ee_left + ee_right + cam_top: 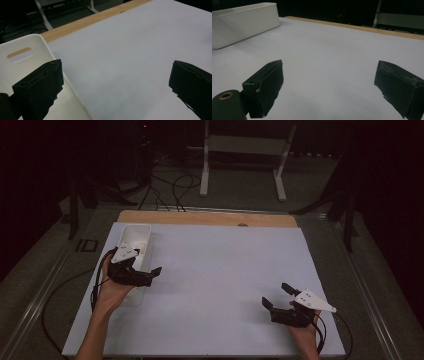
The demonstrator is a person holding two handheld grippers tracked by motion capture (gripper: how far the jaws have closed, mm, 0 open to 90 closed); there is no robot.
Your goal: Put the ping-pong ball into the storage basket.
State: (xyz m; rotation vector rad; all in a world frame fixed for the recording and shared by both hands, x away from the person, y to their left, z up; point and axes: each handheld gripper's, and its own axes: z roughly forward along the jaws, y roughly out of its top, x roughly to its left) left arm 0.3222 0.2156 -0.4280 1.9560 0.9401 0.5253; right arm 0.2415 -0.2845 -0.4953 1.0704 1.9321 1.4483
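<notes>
A long white bin (134, 236) lies on the left side of the white table sheet (225, 265). My left gripper (153, 275) hovers at the bin's right wall with a hand behind it, and it is open and holds nothing. In the left gripper view the left gripper (117, 75) has one jaw over the bin (22, 65) and the other over the sheet. My right gripper (276, 295) is near the front right of the sheet, open and holding nothing. In the right gripper view the right gripper (329, 77) faces the bin (242, 22) from far off.
A bare wooden strip (200, 217) runs along the table's far edge. Behind the table a white metal stand (240, 145) and loose cables (170, 185) sit on the dark floor. Cables trail from both grippers off the front corners.
</notes>
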